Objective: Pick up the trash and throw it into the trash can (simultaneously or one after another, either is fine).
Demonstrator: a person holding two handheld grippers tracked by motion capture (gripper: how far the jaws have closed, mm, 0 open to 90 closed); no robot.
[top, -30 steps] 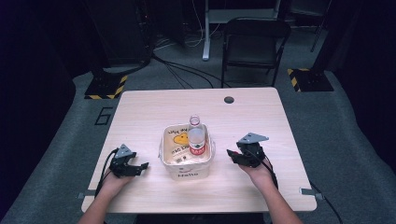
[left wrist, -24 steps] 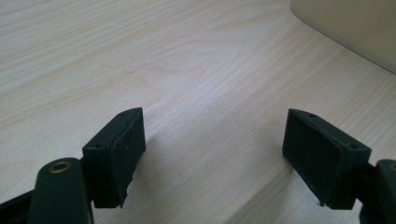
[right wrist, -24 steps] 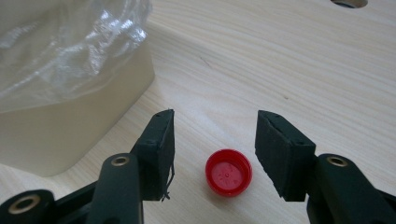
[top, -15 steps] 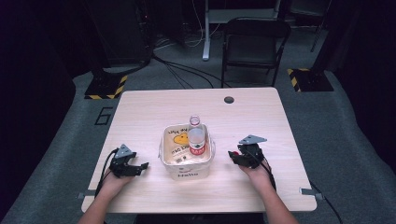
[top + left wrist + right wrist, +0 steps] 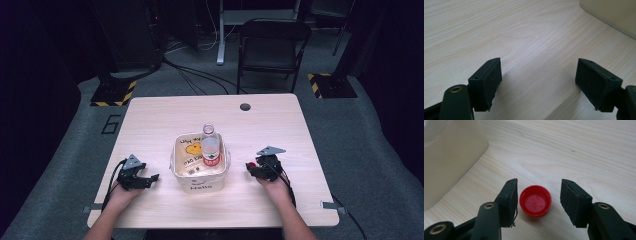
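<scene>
Right gripper (image 5: 539,195): jaws spread, red cap (image 5: 535,200) between them, not pinched
Cap place: on table (image 5: 165,120), right of tub (image 5: 200,181)
Left gripper (image 5: 537,75): jaws spread wide, holding nothing

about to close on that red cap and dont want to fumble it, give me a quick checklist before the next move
1. Round red plastic bottle cap lies between the right gripper jaws, open side up: ok.
2. Pads not yet pressing; a gap shows on each side, wider on the right in the right gripper view: ok, though off-centre.
3. Cap rests flat on the light wooden table: ok.
4. Cream plastic tub stands apart from the cap: ok.
5. Clear uncapped bottle with red label stands in the tub: ok.
6. Left gripper is open over bare table, nothing between its jaws: ok.
</scene>
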